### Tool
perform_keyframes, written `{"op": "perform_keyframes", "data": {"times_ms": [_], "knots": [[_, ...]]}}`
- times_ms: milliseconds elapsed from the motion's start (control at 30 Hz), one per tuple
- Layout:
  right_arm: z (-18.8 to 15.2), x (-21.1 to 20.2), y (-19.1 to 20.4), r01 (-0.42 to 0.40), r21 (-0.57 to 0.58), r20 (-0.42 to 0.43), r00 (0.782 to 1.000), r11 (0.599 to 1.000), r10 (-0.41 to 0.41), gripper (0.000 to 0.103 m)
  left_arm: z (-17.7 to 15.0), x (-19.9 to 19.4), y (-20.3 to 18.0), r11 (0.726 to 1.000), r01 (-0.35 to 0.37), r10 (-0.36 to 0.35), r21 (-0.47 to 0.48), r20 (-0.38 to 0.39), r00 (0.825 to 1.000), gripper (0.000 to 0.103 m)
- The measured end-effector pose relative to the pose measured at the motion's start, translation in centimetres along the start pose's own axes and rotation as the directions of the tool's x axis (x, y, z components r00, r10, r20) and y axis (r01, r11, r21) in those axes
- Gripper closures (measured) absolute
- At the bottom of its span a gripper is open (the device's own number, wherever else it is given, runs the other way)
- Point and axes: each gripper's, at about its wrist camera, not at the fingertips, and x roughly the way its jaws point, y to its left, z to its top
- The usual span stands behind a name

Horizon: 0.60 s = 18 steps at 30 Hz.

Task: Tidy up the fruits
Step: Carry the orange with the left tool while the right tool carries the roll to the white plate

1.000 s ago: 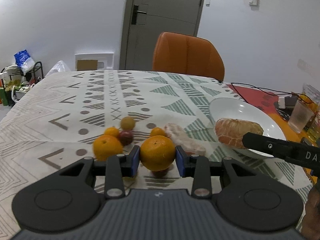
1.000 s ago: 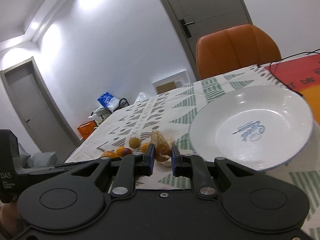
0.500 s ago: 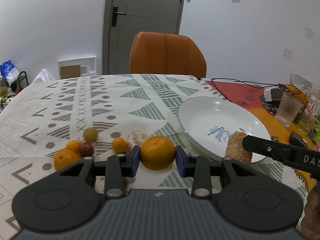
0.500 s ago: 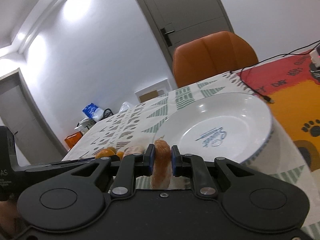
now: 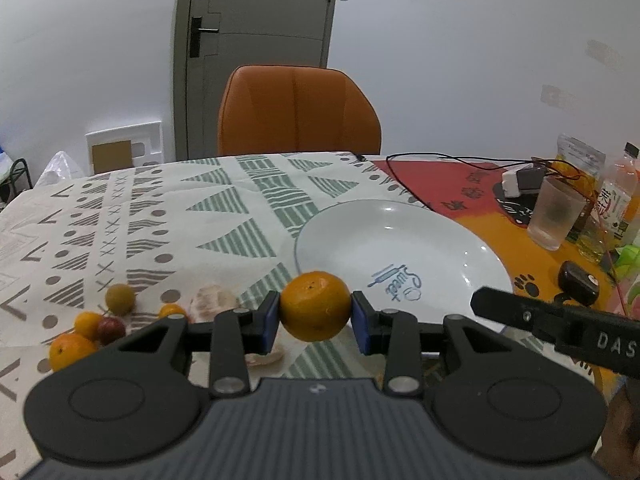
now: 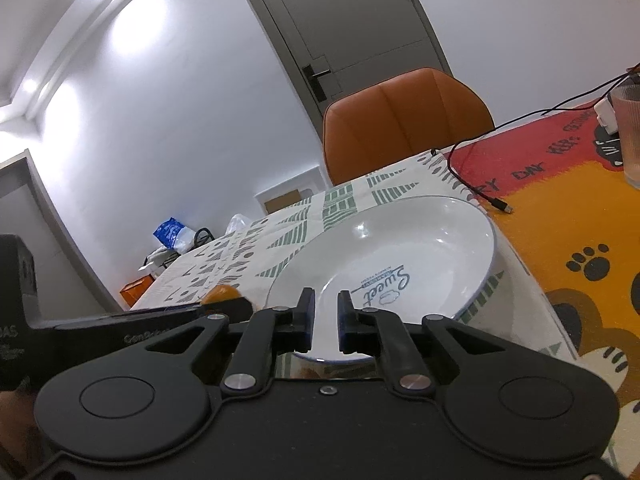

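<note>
One fruit held: orange (image 5: pixel 315 306), centre frame, clamped by left gripper (image 5: pixel 315 322).
Right gripper (image 6: pixel 324 322): jaws narrowly apart, empty.
Next move: carry over plate (image 5: pixel 472 248), lower gently, then release.

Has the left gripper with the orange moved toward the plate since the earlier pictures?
Yes. The left gripper, shut on the orange, moved right: the plate now lies just ahead.

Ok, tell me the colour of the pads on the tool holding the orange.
Blue pads on black fingers, clamped on the orange; clearest in the left wrist view.
</note>
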Motion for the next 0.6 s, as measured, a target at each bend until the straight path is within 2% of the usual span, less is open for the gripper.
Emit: {"op": "perform_keyframes", "data": {"times_ms": [233, 333, 533, 600], "knots": [[-0.8, -0.9, 0.7, -0.019, -0.004, -0.062, 0.998, 1.0, 0.018, 0.084, 0.1, -0.1, 0.4, 1.0, -0.001, 0.001, -0.01, 0.006, 1.0, 0.067], [-1.3, -0.8, 1.3, -0.028, -0.021, -0.085, 0.996, 0.999, 0.026, 0.073, 0.0, -0.4, 0.8, 1.0, -0.005, 0.005, -0.016, 0.007, 1.0, 0.067], [-2.3, 0.1, 1.9, -0.029, -0.03, -0.132, 0.991, 0.999, 0.025, 0.071, -0.4, -1.1, 1.5, 1.0, -0.01, 0.01, -0.024, 0.007, 1.0, 0.067], [-2.7, 0.4, 2.3, -0.027, -0.043, -0.15, 0.989, 0.999, 0.021, 0.065, -0.5, -1.2, 1.9, 0.999, -0.012, 0.013, -0.032, 0.004, 1.0, 0.067]]}}
